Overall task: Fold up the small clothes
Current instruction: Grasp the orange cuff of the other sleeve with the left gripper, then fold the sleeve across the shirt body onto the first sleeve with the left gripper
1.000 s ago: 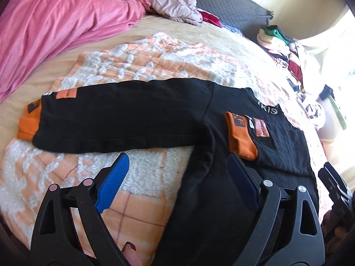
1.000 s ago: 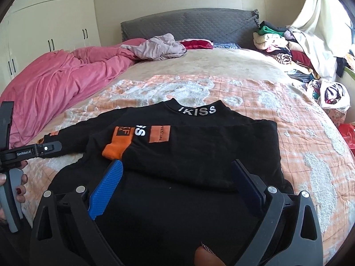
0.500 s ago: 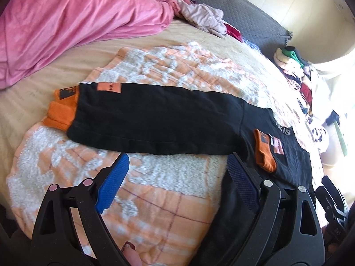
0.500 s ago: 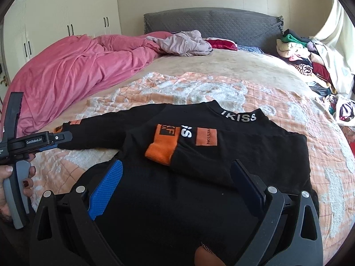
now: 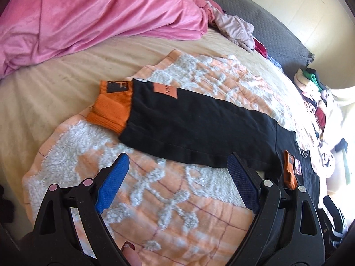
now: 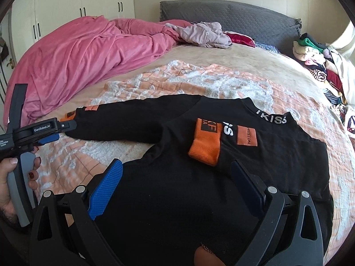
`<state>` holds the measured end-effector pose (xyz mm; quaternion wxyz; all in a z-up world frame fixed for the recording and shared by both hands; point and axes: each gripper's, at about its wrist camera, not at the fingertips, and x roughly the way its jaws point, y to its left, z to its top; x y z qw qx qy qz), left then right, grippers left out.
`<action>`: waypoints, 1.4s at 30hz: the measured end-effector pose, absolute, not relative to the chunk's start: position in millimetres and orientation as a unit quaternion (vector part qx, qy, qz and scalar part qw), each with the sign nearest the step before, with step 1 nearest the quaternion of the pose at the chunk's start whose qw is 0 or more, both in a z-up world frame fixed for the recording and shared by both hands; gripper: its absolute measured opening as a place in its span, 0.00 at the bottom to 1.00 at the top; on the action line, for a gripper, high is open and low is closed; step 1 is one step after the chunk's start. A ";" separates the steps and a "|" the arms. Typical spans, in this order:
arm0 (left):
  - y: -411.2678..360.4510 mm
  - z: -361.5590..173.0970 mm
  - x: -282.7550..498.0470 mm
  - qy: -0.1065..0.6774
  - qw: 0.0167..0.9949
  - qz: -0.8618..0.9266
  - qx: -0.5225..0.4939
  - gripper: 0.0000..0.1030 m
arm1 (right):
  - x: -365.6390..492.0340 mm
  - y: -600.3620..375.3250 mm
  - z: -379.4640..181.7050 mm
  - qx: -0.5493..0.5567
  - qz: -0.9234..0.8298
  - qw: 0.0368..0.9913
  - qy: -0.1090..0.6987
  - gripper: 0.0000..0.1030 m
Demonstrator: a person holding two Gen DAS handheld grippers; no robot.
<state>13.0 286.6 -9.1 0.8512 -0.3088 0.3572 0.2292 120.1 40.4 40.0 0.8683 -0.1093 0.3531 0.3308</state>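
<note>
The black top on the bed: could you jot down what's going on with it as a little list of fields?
garment: black top, lying flat on the orange blanket
right sleeve: folded across the chest, orange cuff on top
left sleeve: stretched out sideways, orange cuff at blanket's edge
left gripper: open, empty, aimed at the stretched sleeve
right gripper: open, empty, over the top's body

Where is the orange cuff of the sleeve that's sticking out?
In the left wrist view the orange cuff lies at the left end of the outstretched black sleeve, on the orange-and-white blanket near the pink duvet.
</note>
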 end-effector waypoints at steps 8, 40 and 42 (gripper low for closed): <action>311.7 -15.7 5.4 0.342 0.840 0.247 -0.342 0.80 | 118.7 63.8 40.6 -0.119 0.340 0.864 0.352 0.94; 337.5 -2.8 36.0 0.236 0.848 0.266 -0.393 0.16 | 156.6 77.0 9.6 -0.054 0.320 0.856 0.403 0.94; 327.7 6.0 34.1 0.230 0.858 0.248 -0.386 0.16 | 159.8 68.4 9.5 -0.032 0.310 0.858 0.409 0.94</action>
